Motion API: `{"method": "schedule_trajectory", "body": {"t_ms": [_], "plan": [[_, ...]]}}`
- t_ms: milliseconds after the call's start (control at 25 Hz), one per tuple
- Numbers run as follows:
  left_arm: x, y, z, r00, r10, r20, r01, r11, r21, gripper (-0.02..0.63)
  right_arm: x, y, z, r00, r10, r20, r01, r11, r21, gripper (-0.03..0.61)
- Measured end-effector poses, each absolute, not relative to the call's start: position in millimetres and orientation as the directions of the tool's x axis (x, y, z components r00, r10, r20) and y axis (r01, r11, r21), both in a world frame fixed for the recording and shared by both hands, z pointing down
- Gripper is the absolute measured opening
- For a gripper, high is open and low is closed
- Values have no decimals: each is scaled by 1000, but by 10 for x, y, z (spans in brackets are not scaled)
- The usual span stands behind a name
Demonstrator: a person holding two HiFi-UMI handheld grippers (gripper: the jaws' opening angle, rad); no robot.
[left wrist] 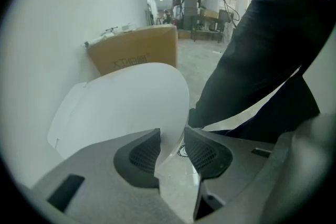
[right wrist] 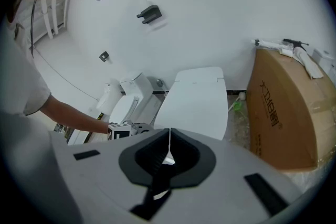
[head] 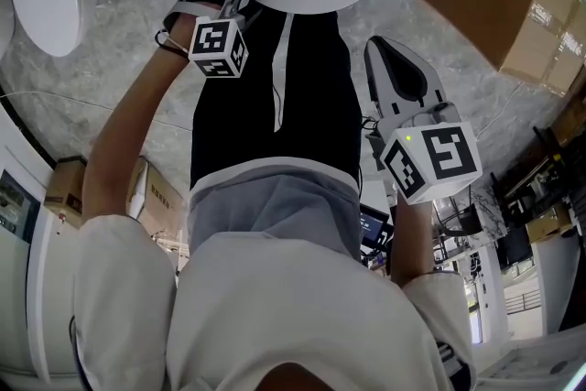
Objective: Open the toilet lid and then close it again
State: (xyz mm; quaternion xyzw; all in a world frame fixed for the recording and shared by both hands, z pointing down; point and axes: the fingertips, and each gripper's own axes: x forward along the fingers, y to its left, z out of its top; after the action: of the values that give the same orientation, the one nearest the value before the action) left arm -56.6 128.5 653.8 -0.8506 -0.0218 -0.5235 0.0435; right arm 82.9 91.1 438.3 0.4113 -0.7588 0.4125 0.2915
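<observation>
1. Left gripper view — the left gripper stands released, its jaws straddling the rim of the toilet lid without pinching it.
2. Best, I'd judge, to close firmly on that rim between the jaws before swinging the lid, so it cannot slip and slam.
3. Further right, the right gripper is clenched on nothing — lid well ahead of it.

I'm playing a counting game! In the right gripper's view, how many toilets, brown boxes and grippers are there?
Toilets: 2 (near toilet, second toilet beside it; a further white shape is unclear)
Brown boxes: 1 (cardboard box)
Grippers: 2 (left gripper, right gripper)
Total: 5
</observation>
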Motion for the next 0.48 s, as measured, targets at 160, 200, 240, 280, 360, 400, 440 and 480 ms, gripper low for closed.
{"method": "schedule_trajectory", "body": {"t_ms": [160,200,240,280,360,400,440,480], "plan": [[-571,1315,6730,422,-1,907,76,-996,-36,133,839,938,4470,-495,-368,788,-862,326,-389,12],[-563,1317,6784,412,1,911,78,-996,-34,133,842,944,4496,-497,-363,788,-860,328,-391,12],[-550,1319,6836,403,2,915,81,-996,-33,133,844,950,4519,-499,-359,788,-858,330,-393,12],[-540,1325,6882,396,4,918,83,-996,-31,133,841,957,4534,-501,-356,789,-857,332,-395,11],[-542,1343,6954,385,10,923,80,-997,-23,133,819,972,4550,-505,-350,789,-854,336,-398,12],[-556,1354,6985,380,13,925,76,-997,-17,133,802,978,4556,-507,-347,789,-852,336,-400,12],[-573,1363,7014,374,17,927,70,-997,-10,133,785,982,4564,-509,-344,789,-851,337,-402,12],[-587,1370,7046,369,20,929,65,-998,-4,133,772,984,4574,-510,-340,790,-850,337,-404,11]]}}
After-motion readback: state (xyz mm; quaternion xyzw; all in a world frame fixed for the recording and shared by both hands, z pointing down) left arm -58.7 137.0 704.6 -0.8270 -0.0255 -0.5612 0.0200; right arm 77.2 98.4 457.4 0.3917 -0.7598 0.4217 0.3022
